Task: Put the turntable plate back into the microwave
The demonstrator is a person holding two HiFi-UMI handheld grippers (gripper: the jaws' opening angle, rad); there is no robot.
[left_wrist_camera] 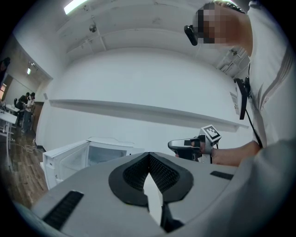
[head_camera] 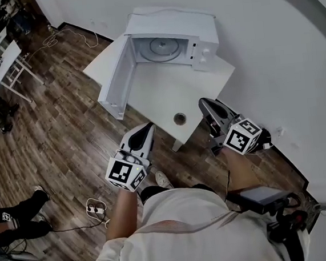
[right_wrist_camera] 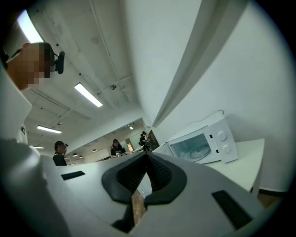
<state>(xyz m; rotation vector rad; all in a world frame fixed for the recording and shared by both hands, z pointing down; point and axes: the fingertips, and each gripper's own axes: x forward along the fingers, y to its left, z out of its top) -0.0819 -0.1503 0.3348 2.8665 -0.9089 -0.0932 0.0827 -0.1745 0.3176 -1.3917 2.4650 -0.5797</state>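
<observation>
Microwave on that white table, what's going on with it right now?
The microwave stands on the white table with its door swung open, and the turntable plate lies inside it. A person stands in front, with the left gripper and right gripper both shut, empty and touching nothing.
</observation>
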